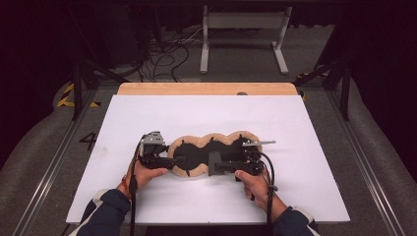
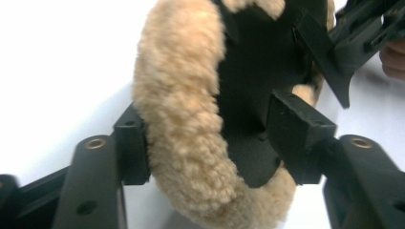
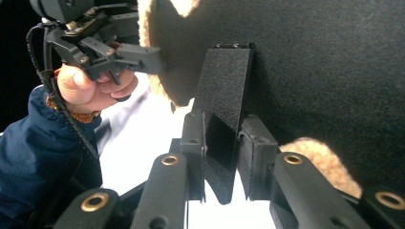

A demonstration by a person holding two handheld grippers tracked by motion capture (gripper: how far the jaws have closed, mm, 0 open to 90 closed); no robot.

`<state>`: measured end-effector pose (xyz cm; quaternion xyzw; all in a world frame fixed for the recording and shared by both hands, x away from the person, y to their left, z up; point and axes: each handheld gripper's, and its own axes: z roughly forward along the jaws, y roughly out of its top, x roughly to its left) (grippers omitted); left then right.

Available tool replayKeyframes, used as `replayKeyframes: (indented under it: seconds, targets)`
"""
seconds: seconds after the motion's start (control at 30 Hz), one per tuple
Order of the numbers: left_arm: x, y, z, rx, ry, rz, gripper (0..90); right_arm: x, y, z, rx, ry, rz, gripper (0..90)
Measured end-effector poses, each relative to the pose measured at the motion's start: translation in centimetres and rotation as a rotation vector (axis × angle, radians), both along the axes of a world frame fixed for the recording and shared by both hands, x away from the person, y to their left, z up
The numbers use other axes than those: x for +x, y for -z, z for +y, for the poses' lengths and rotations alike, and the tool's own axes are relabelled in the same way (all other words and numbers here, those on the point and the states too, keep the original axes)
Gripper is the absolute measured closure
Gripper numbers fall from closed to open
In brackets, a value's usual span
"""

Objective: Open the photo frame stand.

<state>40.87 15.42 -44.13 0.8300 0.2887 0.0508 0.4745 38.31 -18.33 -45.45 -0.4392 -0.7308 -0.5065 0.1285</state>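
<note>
Jaws of the left gripper clamp the fleece pad's furry rim between them; the right gripper's jaws pinch its black strap, pad just beyond.

A white board covered the wooden table. A fleece-edged black cover lay flat on the board, near its front edge.

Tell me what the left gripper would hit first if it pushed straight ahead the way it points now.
Probably the fleece-edged black pad itself: the left gripper already has the pad's woolly rim between its jaws. Beyond that, in line across the pad, stands the right gripper, though depth is hard to judge.
</note>
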Motion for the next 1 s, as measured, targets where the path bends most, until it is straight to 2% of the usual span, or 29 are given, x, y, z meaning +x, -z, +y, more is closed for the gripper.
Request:
replayKeyframes:
  seconds: [0.1,0.13,0.23,0.3,0.37,0.43,0.47,0.53,0.63,0.67,0.73,0.77,0.8,0.83,1.0]
  targets:
    - [-0.4,-0.6,0.0,-0.002,-0.026,-0.057,45.7,0.1,-0.4,0.0,-0.008,0.0,-0.015,75.4]
    - [-0.4,-0.6,0.0,-0.002,-0.026,-0.057,46.5,0.1,-0.4,0.0,-0.008,0.0,-0.015,75.4]
    - [-0.9,-1.1,-0.4,0.032,-0.044,-0.133,48.4,0.2,-0.7,-0.1,-0.01,0.001,-0.023,75.6]
    - [-1.0,-1.2,-0.6,0.035,-0.042,-0.145,49.9,0.3,-0.8,-0.2,-0.031,0.015,-0.036,76.0]
    - [-0.9,-1.1,-0.5,0.026,-0.027,-0.136,50.9,0.5,-0.5,-0.3,-0.042,0.019,-0.044,76.1]
    - [-0.6,-1.0,0.0,-0.017,-0.01,-0.114,52.1,0.4,-0.4,-0.4,-0.043,0.015,-0.055,76.2]
    - [-0.6,-0.8,0.1,-0.034,-0.018,-0.103,51.8,0.4,-0.4,-0.3,-0.054,0.013,-0.066,76.1]
    - [-0.5,-0.6,0.0,-0.029,-0.008,-0.092,48.0,0.2,-0.5,-0.1,-0.069,0.011,-0.08,76.4]
    - [-0.3,0.0,-0.3,-0.026,-0.006,-0.073,38.7,0.2,-0.4,-0.2,-0.069,0.012,-0.075,76.7]
    - [-0.1,0.4,-0.4,-0.022,0.013,-0.051,38.7,0.2,-0.4,-0.2,-0.069,0.012,-0.075,76.7]
    - [0.2,1.1,-0.7,0.002,0.012,-0.012,35.3,0.2,-0.4,-0.1,-0.072,0.014,-0.079,76.8]
    - [0.2,1.3,-0.8,0.02,0.02,-0.008,36.1,0.2,-0.4,-0.1,-0.077,0.011,-0.082,76.7]
    - [0.1,1.5,-1.0,0.027,0.017,-0.011,40.1,0.1,-0.4,-0.1,-0.078,0.01,-0.082,76.8]
    - [0.1,1.4,-1.2,0.048,0.033,-0.031,42.8,0.2,-0.4,-0.1,-0.077,0.011,-0.081,76.8]
    - [-0.1,1.2,-1.3,0.08,0.031,-0.066,44.5,0.2,-0.5,-0.1,-0.081,0.019,-0.084,76.7]
